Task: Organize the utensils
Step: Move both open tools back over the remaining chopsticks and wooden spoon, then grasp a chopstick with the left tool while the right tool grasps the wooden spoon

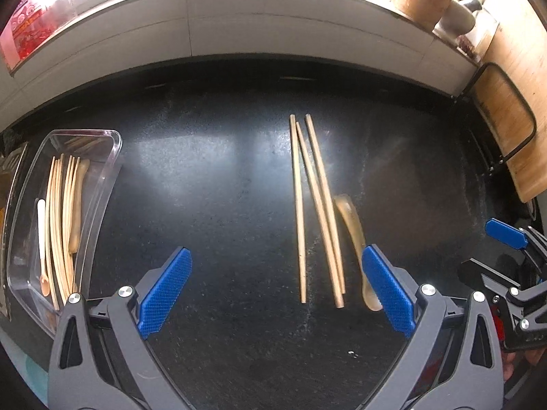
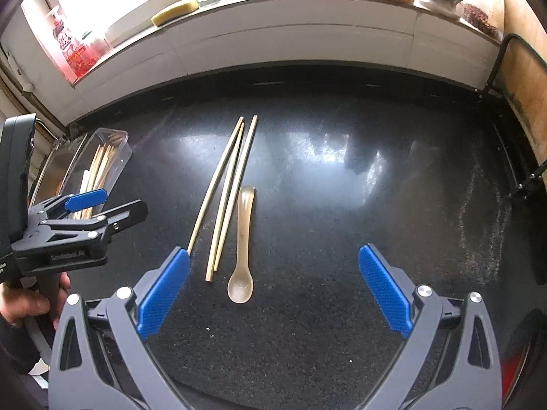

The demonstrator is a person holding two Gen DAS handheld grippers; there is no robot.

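**Chopsticks and spoon loose, both tools empty**

Tabletop (image 2: pixel 342 205), black and speckled, spreads under both tools. Ahead and to the left of the left tool (image 1: pixel 277 290) stands a clear plastic tray (image 1: pixel 109 157) holding several chopsticks and small spoons. The left tool's blue fingers stand wide apart with nothing between them. The right tool (image 2: pixel 273 290) is likewise spread wide and empty. Three wooden chopsticks (image 2: pixel 229 191) lie loose on the tabletop, just ahead of the right tool's left finger, fanned slightly, their near ends close to its tip. A tan spoon (image 2: pixel 243 239) lies just beside them to the right, bowl toward the tool, between the right tool's fingers but farther forward.
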